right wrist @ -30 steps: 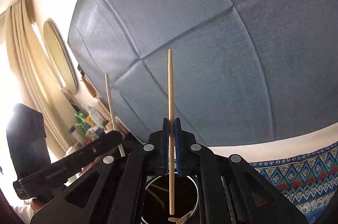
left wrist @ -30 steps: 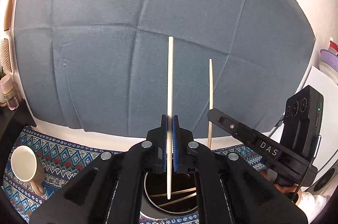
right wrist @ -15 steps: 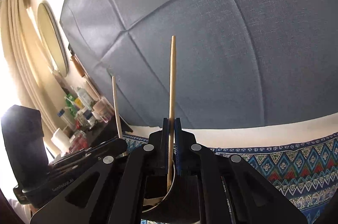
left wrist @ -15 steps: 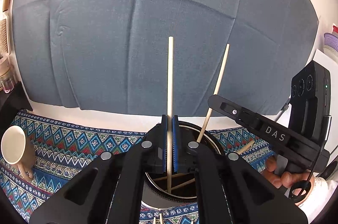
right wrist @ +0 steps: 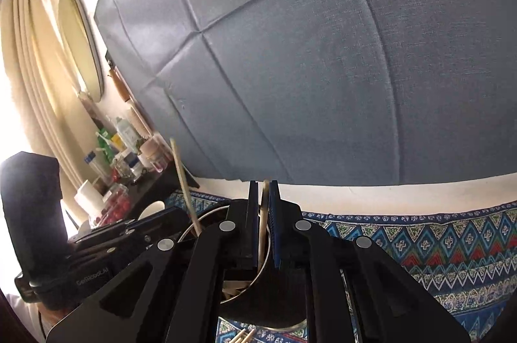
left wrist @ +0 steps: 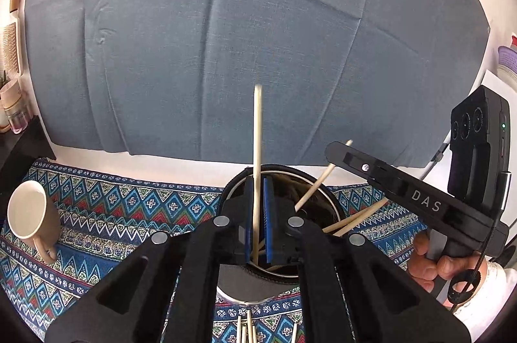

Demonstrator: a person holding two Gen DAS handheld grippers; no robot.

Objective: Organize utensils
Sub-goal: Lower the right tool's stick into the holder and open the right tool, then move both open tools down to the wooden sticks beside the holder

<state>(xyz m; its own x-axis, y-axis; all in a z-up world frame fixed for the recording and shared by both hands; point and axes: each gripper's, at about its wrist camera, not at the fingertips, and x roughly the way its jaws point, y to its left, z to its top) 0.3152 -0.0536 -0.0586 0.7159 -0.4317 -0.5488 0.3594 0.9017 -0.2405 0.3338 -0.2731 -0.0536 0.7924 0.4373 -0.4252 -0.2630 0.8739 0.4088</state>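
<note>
A round steel container (left wrist: 326,197) with several wooden chopsticks inside sits right under both grippers. My left gripper (left wrist: 258,181) hangs over its rim. A pale chopstick (left wrist: 257,133) stands upright between the blue pads, blurred and sliding down, with a thin gap beside it. My right gripper (right wrist: 264,185) has its jaws opening. Its chopstick (right wrist: 265,207) has dropped low between the pads, which stand off it. From the left wrist view the right gripper (left wrist: 332,149) shows at the right, its chopstick (left wrist: 315,189) leaning into the container. The left gripper (right wrist: 177,213) appears at the left of the right wrist view.
A cream mug (left wrist: 29,213) lies on its side on the patterned blue cloth (left wrist: 129,207). Several loose chopsticks (left wrist: 248,326) lie in front of the container. A grey-blue backdrop (left wrist: 258,36) hangs behind. Bottles crowd a dark shelf (right wrist: 122,149) at the left. A hand (left wrist: 433,265) holds the right gripper.
Both grippers have sunk onto the container. The right chopstick has slipped far down through its jaws into the container. The left chopstick has started sliding down too.
</note>
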